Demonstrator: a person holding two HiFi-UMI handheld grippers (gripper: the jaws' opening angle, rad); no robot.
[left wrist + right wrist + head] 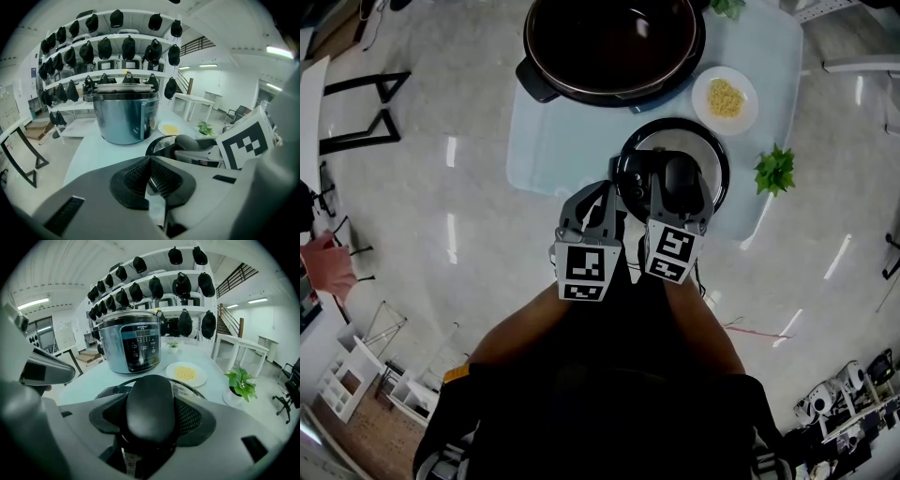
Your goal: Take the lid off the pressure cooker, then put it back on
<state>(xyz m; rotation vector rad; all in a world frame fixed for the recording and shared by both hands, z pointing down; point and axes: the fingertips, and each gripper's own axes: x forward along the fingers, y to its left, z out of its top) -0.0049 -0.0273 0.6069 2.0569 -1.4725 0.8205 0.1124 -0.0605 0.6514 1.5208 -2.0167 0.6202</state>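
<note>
The lid (675,134) lies flat on the pale tabletop (553,141), just in front of the open pressure cooker (614,94) and beside a plate (725,98) of yellow food. The right hand-held gripper (152,414) stands at its widest with the lid's rounded black handle (151,404) filling the space between its pads, and I judge it loose rather than clamped. The left hand-held gripper (150,176) is closed with nothing in it, just beside the right one. The lid looks rigid, fairly heavy and smooth at the rim, so the raised handle is the sensible place to hold it. A squeeze across the handle's narrow sides should keep it level.
</note>
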